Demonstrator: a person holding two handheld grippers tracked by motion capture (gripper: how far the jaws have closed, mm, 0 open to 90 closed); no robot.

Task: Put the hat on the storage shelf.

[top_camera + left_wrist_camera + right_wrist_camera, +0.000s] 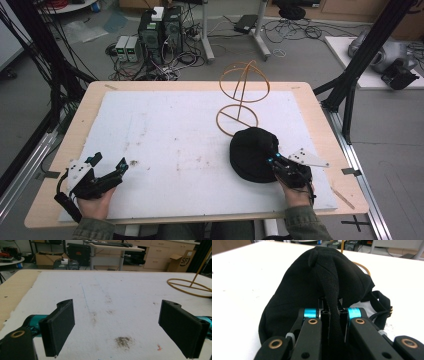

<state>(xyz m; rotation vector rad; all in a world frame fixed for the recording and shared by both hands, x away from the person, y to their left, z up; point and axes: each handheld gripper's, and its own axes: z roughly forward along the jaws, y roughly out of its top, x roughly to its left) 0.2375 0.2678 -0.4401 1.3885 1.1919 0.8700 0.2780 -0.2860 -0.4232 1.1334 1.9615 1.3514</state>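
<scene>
Tongs [333, 315] pinch cap [317, 285] fabric, seen close from right gripper view.

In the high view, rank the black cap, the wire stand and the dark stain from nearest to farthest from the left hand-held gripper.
From the left hand-held gripper:
1. Dark stain, right beside it on the white mat.
2. Black cap, across at the right.
3. Wire stand, far right, behind the cap.

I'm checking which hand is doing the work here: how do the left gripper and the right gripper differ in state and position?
The left gripper has its jaws spread wide with nothing between them; the right gripper is shut on a fold of the black cap. The left gripper hovers over bare white mat at the near left; the right gripper sits at the cap's near edge. Both are hand-held, with black jaws.
</scene>
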